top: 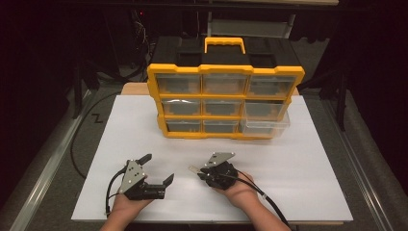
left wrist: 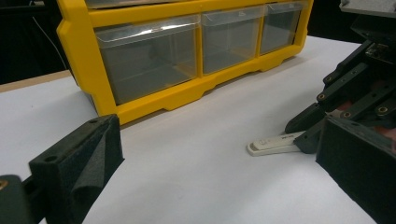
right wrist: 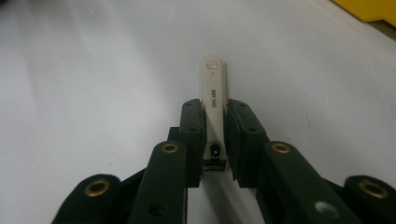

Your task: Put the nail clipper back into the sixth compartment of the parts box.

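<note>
Nail clipper [right wrist: 213, 100]: rear end hidden between right hand-held gripper [right wrist: 214, 135] jaws.

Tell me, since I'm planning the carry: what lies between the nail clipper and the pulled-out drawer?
Bare white table; the high view shows nothing between the nail clipper and the pulled-out drawer.

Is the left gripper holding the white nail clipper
No, the left gripper stands open with nothing between its jaws, while the white nail clipper sits clamped between the right gripper pads.
</note>
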Motion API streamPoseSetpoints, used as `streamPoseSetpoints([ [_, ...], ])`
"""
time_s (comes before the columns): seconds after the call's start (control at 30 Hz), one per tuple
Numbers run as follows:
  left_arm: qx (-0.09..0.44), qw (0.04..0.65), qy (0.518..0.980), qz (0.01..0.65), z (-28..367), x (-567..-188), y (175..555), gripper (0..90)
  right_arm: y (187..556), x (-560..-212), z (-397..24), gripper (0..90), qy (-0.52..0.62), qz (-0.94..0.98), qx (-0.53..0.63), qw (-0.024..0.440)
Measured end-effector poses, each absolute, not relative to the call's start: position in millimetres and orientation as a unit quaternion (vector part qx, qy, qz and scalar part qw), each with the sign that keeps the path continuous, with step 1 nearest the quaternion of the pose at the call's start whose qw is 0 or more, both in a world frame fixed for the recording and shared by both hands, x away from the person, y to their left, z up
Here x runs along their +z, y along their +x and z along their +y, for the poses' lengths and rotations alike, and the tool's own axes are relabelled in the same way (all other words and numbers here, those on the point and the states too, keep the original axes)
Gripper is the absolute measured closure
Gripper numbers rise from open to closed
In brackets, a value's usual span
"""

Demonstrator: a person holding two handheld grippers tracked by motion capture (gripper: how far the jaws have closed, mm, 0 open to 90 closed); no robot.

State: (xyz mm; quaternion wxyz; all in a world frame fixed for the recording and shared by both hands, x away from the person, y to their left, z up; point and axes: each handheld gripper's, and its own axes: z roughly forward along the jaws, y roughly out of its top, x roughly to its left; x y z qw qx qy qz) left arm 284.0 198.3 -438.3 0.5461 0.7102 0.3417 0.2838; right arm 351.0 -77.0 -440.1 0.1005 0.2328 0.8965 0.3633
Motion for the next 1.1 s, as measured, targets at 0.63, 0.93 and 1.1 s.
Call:
streamPoseSetpoints([
  [0.63, 0.285, 0.547, 0.709, 0.342, 199.2, -437.7, 283.4, 1.3, 349.1, -424.1, -87.2, 79.6, 0.226, 0.905, 0.347, 0.102],
  [0.93, 0.285, 0.548, 0.708, 0.343, 199.5, -437.5, 283.2, 1.3, 348.5, -416.4, -100.1, 79.6, 0.222, 0.910, 0.335, 0.101],
  [1.1, 0.286, 0.548, 0.708, 0.343, 199.7, -437.4, 283.1, 1.3, 348.3, -411.6, -110.0, 79.6, 0.229, 0.912, 0.328, 0.095],
])
